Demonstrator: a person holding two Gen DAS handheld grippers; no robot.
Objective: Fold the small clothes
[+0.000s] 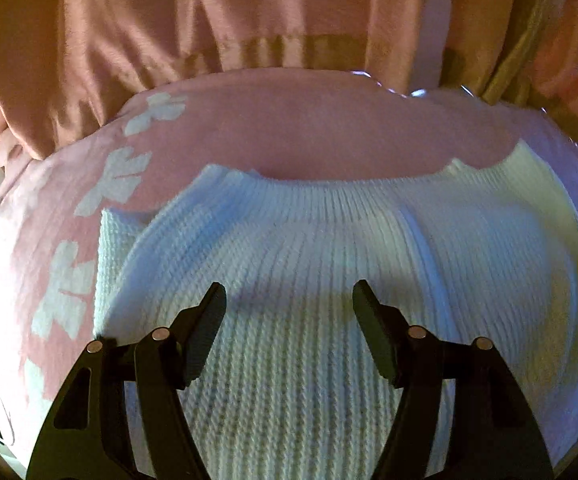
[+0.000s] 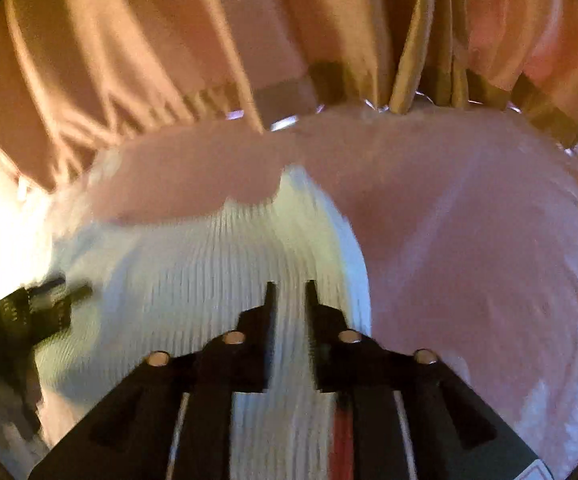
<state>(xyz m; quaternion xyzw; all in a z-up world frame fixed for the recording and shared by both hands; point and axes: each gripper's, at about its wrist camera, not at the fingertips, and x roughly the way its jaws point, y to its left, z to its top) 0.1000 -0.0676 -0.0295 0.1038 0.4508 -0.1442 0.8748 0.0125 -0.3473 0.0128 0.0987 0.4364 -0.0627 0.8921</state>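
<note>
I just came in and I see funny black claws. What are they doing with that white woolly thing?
A person is holding two grippers over a white ribbed knit garment that lies on a pink cloth with white bows. The left gripper is open wide above the knit, gripping nothing. The right gripper has its fingers close together, with a narrow gap between them, near the garment's right edge. The right view is blurry. Peach curtains hang behind.
</note>
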